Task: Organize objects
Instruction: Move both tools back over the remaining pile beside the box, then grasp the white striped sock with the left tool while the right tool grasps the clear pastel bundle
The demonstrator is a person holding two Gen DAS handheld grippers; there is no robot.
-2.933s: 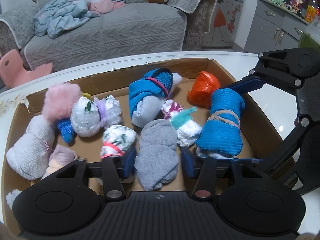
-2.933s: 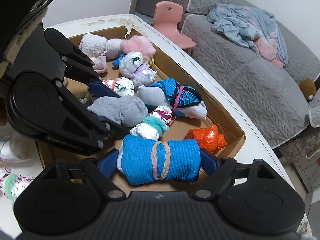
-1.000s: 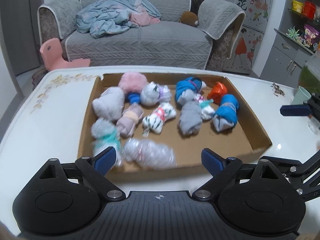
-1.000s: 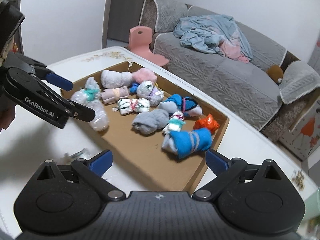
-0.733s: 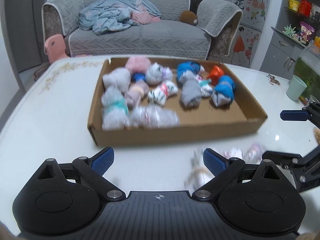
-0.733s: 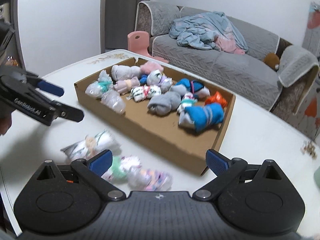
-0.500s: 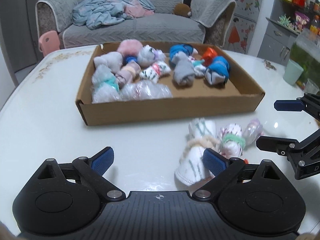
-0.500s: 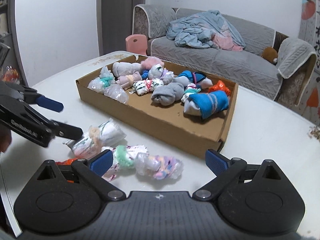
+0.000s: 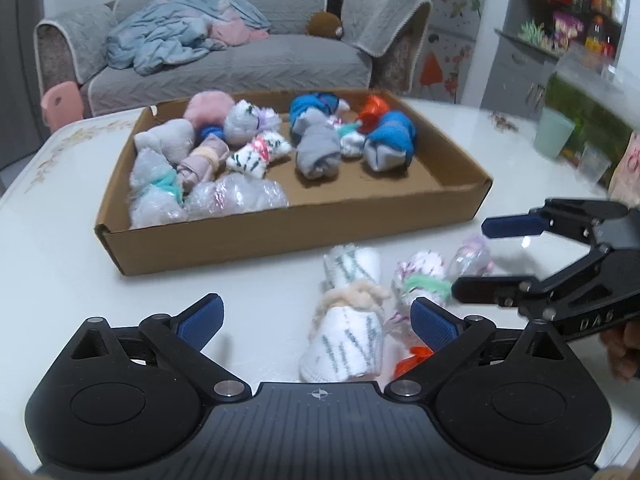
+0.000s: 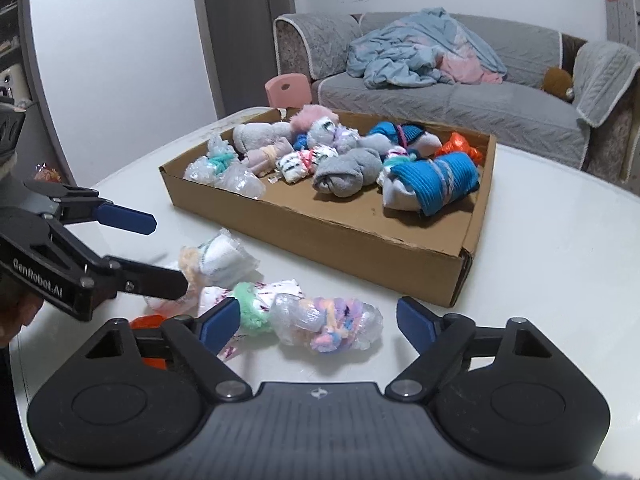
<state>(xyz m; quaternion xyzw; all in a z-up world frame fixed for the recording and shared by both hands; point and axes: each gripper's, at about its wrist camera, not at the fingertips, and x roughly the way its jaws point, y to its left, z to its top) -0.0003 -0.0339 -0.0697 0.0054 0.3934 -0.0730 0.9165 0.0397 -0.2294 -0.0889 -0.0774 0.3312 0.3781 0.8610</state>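
A cardboard box [image 9: 300,232] on the white table holds several rolled sock bundles. In front of it lie loose bundles. A white striped roll with a beige tie [image 9: 348,320] lies between the wide jaws of my open left gripper [image 9: 318,318], near its right finger. Beside it is a white roll with a green tie [image 10: 256,304]. A plastic-wrapped pastel bundle [image 10: 328,320] sits between the jaws of my right gripper [image 10: 318,322], which are closing; the pads do not press on it. An orange scrap [image 9: 412,360] is partly hidden under the fingers.
A green cup [image 9: 554,136] and a clear cup stand at the table's right side. A grey sofa [image 10: 460,100] with a blue blanket and a pink chair [image 10: 286,88] are beyond the table. A person's hand [image 9: 624,348] shows at the right gripper's handle.
Both grippers have drawn back from the box and come down toward the loose bundles in front of it. The right jaws have narrowed around the plastic-wrapped bundle.
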